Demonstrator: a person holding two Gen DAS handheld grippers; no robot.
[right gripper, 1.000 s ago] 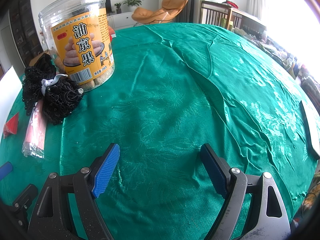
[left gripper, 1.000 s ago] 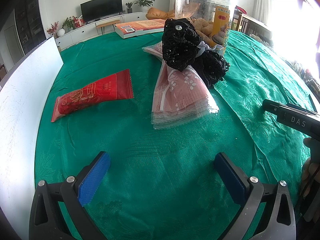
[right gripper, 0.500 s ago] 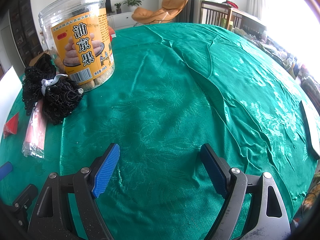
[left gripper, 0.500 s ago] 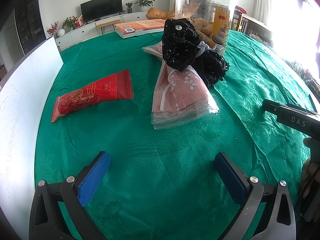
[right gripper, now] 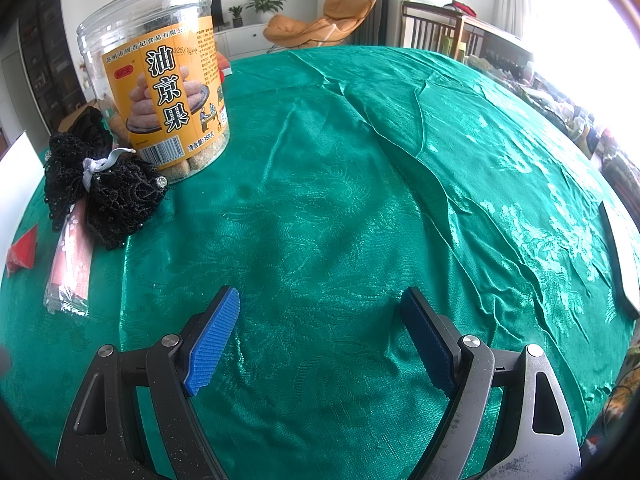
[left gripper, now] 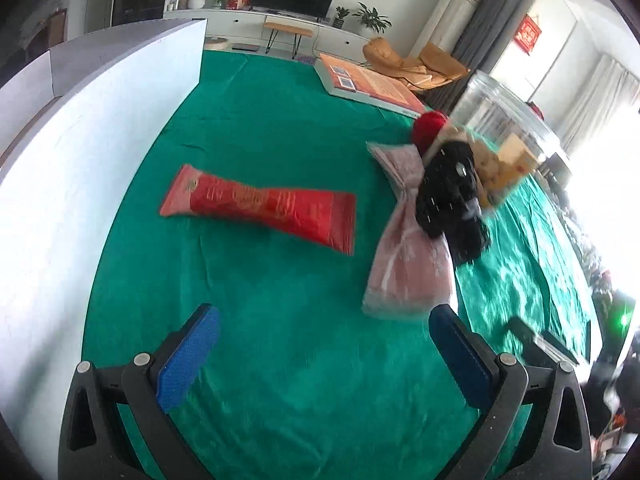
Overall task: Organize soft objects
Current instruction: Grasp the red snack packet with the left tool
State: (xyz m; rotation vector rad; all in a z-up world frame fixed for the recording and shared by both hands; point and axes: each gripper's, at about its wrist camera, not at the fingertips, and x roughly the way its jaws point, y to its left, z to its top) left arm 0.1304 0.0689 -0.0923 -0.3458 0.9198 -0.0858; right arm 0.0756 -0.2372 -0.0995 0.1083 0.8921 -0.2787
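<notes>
Honestly, I'm barely off the starting line here. Nothing looks sorted yet as far as I can tell, everything soft is just lying loose on the green cloth of the bench (right gripper: 360,184).

Using the big snack jar (right gripper: 160,80) as my landmark: the black lace pouch (right gripper: 104,192) sits right up against the jar's base on its left side in the right wrist view, and it's resting on top of the pink packet stack (left gripper: 408,256), which sticks out from under it toward me. The red packet (left gripper: 264,208) lies flat on its own, well apart from the jar and further left of the pink stack, closer to the white board (left gripper: 80,152) along that edge. There's also something red and round (left gripper: 429,126) tucked behind the jar, too blurry for me to call.

My left hand-held gripper (left gripper: 324,356) is spread wide with nothing in it, hanging over bare cloth, with the red packet ahead and the pink stack just off its right finger. That view is a bit smeared, so I'd guess it's mid swing. My right hand-held gripper (right gripper: 320,340) is also wide apart and empty, over open cloth well to the right of the jar.

So, done: nothing I can see. Left: pick up every soft thing and put it somewhere tidy. I can't tell from these views where the pile is meant to go.
</notes>
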